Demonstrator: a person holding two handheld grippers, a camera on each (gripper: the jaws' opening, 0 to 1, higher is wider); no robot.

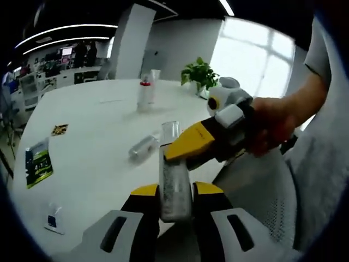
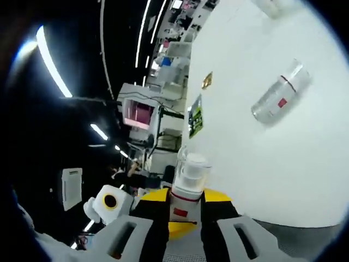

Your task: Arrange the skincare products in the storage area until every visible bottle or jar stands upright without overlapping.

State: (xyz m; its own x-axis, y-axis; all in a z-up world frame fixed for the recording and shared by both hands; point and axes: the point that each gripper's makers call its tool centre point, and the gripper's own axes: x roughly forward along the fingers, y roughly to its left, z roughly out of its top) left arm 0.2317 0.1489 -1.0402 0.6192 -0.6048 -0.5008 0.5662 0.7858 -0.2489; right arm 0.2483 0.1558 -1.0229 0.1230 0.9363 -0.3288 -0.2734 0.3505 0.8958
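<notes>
Bottle (image 1: 175,180) stood long-axis up between the left gripper (image 1: 175,203) jaws, clear neck pointing away from the camera, over the near edge of the white table (image 1: 98,158). Left jaws were clamped on its lower body from both sides. Right gripper (image 1: 188,143) came in from the right, held in a person's hand (image 1: 272,126), yellow tip touching the same bottle's upper part. In the right gripper view, the right gripper (image 2: 182,210) jaws were pinched on a white-capped bottle (image 2: 188,180) with a red label, cap pointing forward along the jaws. Second clear bottle (image 1: 143,147) lay on its side mid-table, well apart; the same lying bottle (image 2: 279,93) showed a red label. Third bottle (image 1: 144,94) with a red band stood upright farther back. Potted plant (image 1: 199,74) sat at the far edge.
</notes>
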